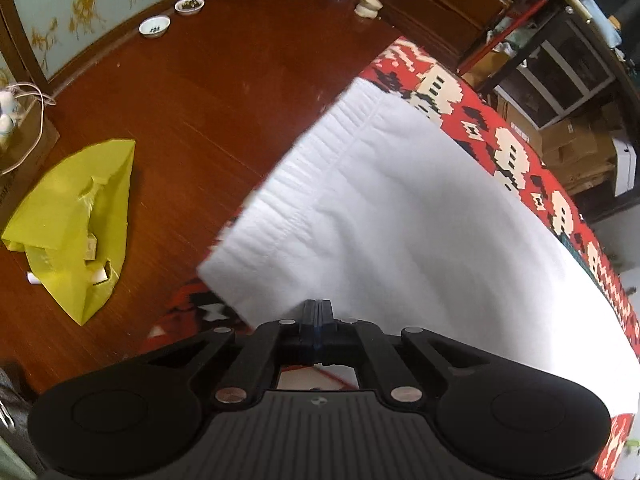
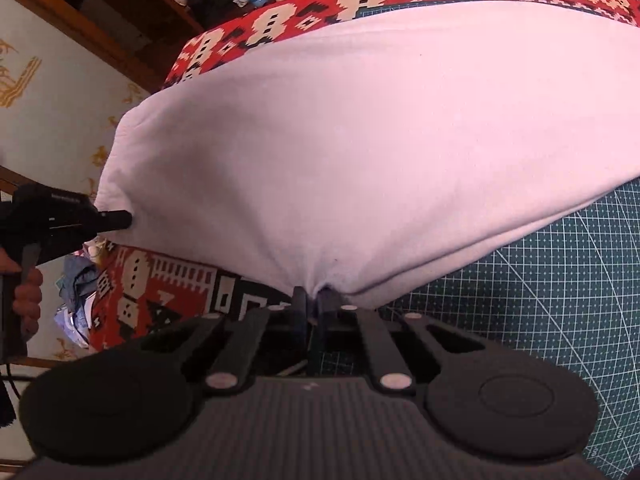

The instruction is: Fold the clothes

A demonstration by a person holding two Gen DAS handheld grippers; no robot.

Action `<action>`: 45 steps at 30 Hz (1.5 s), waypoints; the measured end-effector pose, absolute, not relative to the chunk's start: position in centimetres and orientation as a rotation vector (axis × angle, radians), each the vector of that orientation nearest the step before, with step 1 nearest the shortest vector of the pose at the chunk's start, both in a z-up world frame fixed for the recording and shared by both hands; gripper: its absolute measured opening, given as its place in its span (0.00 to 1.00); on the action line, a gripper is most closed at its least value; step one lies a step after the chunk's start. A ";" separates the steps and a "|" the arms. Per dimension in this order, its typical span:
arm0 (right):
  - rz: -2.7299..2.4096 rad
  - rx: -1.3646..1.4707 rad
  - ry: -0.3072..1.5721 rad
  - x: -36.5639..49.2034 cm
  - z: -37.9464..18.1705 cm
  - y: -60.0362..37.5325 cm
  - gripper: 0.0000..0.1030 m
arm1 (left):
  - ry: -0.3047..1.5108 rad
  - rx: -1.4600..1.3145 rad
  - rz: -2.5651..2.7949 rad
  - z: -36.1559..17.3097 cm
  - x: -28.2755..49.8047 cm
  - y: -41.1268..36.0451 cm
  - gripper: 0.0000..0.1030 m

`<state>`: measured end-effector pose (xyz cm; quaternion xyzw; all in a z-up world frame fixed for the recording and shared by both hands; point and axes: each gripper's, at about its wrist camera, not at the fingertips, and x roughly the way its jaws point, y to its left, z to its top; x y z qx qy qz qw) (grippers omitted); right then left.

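Both my grippers pinch the white garment (image 2: 340,128): left gripper (image 1: 317,308) and right gripper (image 2: 312,296), jaws closed on its edge. It's lifted off the patterned worktop (image 2: 168,284).

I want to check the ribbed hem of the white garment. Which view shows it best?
The left wrist view: the ribbed hem of the white garment runs clearly across the frame. The right wrist view shows only smooth cloth, no ribbing.

garment (image 1: 400,208): soft white matt cloth, ribbed hem
floor (image 1: 208,92): glossy reddish wood
bag (image 1: 76,216): yellow crinkled plastic
mat (image 2: 560,280): smooth green, gridded
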<state>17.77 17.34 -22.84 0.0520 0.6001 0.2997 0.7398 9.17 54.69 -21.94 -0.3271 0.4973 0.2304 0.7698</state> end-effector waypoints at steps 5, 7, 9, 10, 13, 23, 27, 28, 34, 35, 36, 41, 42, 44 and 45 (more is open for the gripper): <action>0.671 0.111 1.323 17.8 -22.8 17.1 0.05 | 1.016 -0.612 0.515 -20.1 8.1 56.7 0.15; 0.674 0.107 1.325 17.9 -22.9 17.1 0.05 | 1.012 -0.522 0.477 -19.7 8.6 57.4 0.31; 0.676 0.103 1.327 18.0 -22.9 17.2 0.05 | 1.039 -0.441 0.394 -20.2 9.7 57.9 0.37; 0.677 0.101 1.328 18.0 -23.0 17.3 0.05 | 1.056 -0.404 0.347 -20.5 10.3 58.1 0.37; 0.681 0.094 1.331 18.1 -23.0 17.4 0.05 | 1.103 -0.334 0.227 -21.8 11.7 58.3 0.30; 0.719 0.070 1.363 18.7 -22.5 17.5 0.04 | 1.157 -0.219 0.005 -21.7 11.1 60.4 0.10; 0.707 0.058 1.396 19.0 -23.9 17.7 0.04 | 1.178 -0.201 0.008 -22.5 11.0 60.1 0.12; 0.705 0.064 1.402 19.1 -24.1 17.7 0.05 | 1.179 -0.214 0.019 -22.6 11.0 60.2 0.13; 0.707 0.061 1.419 18.8 -22.9 16.6 0.05 | 1.186 -0.207 0.078 -21.6 10.6 60.7 0.34; 0.709 0.054 1.414 18.8 -22.4 16.4 0.05 | 1.183 -0.191 0.096 -21.1 10.5 60.8 0.34; 0.706 0.038 1.395 18.9 -21.8 16.3 0.06 | 1.175 -0.178 0.114 -20.5 10.3 60.9 0.32; 0.691 -0.038 1.294 19.8 -18.7 15.9 0.10 | 1.046 -0.210 0.154 -17.2 10.9 59.7 0.30; 0.681 -0.059 1.263 20.2 -18.4 16.4 0.11 | 1.021 -0.226 0.141 -16.9 11.6 58.8 0.30; 0.662 -0.089 1.210 21.2 -18.2 17.4 0.15 | 0.986 -0.233 0.105 -17.0 13.1 56.5 0.30; 0.653 -0.100 1.190 21.7 -18.2 17.9 0.15 | 0.980 -0.230 0.094 -17.3 14.0 55.1 0.30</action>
